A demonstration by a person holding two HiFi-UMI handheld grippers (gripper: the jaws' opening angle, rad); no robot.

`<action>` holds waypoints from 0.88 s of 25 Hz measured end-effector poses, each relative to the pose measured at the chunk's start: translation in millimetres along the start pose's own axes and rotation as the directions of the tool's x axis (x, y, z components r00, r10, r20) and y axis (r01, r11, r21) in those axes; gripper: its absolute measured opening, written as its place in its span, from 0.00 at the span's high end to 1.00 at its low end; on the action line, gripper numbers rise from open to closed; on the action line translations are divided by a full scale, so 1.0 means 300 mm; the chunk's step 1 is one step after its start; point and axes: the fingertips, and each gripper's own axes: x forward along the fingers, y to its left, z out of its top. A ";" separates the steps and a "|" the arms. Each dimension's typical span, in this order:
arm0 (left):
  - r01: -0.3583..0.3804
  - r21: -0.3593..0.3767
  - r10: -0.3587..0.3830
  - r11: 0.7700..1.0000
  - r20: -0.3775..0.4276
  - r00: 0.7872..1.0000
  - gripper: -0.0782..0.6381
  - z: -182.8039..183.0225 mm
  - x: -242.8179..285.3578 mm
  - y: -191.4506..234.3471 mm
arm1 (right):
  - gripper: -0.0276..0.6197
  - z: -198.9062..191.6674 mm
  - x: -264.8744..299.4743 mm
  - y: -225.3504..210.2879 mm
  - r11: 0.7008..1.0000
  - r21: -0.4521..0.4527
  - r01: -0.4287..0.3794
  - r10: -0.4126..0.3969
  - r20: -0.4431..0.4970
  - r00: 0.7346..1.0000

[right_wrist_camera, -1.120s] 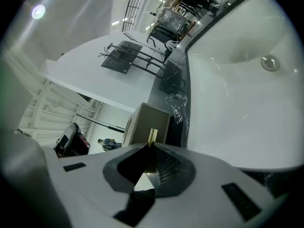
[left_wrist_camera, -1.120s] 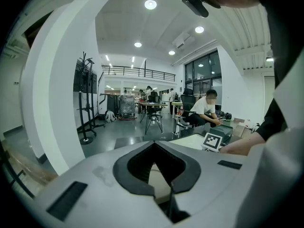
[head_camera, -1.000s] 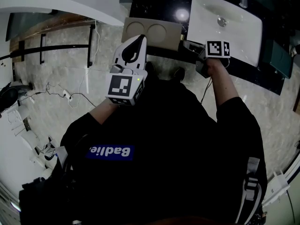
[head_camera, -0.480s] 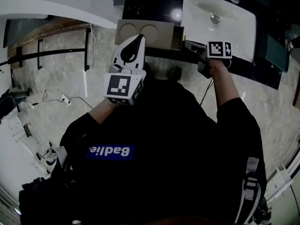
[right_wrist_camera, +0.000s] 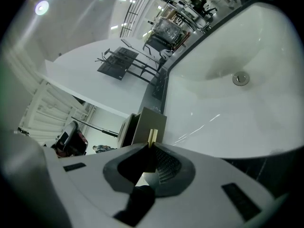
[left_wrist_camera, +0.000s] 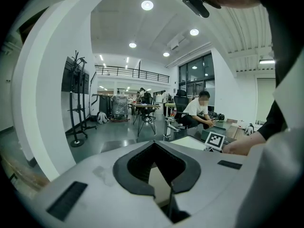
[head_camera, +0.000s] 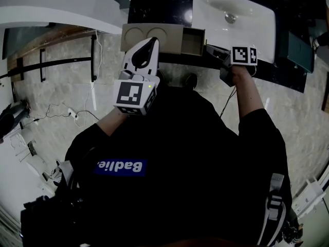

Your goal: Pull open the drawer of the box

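Observation:
A tan box (head_camera: 149, 37) with two round marks on its top stands on the dark counter beside the sink. Its drawer (head_camera: 194, 41) sticks out of the box's right end, showing its hollow inside. My right gripper (head_camera: 209, 49) is shut on the drawer's pale pull tab (right_wrist_camera: 152, 136), with the drawer front (right_wrist_camera: 149, 121) just beyond its jaws. My left gripper (head_camera: 152, 41) is shut and empty, and its tip lies over the box top. I cannot tell whether it touches. A tan surface (left_wrist_camera: 159, 186) shows through the left jaws' gap.
A white sink basin (head_camera: 234, 19) with a drain (right_wrist_camera: 241, 79) lies right of the drawer. The dark counter edge (head_camera: 267, 71) runs under my right gripper. Marble floor, cables and a black rail (head_camera: 56, 53) are at left. A person (left_wrist_camera: 199, 112) sits far off.
The drawer has slid out of the box's right end, from barely open to well open, drawn by my right gripper. My left gripper has stayed over the box.

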 end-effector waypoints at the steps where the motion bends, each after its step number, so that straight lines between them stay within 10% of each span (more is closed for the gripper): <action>1: 0.002 0.001 -0.002 1.000 0.002 1.000 0.91 0.003 0.002 -0.006 | 0.90 0.001 -0.010 -0.005 1.000 0.000 0.002 -0.002 0.005 1.000; 15: 0.005 0.006 -0.005 1.000 -0.004 1.000 0.91 0.007 0.007 -0.035 | 0.90 0.019 -0.056 -0.037 0.999 -0.034 0.038 -0.037 0.052 0.998; 22: -0.033 0.005 0.033 0.999 -0.019 0.999 0.91 -0.018 -0.049 -0.038 | 0.90 0.053 -0.147 -0.067 0.979 -0.068 0.193 -0.178 0.180 0.967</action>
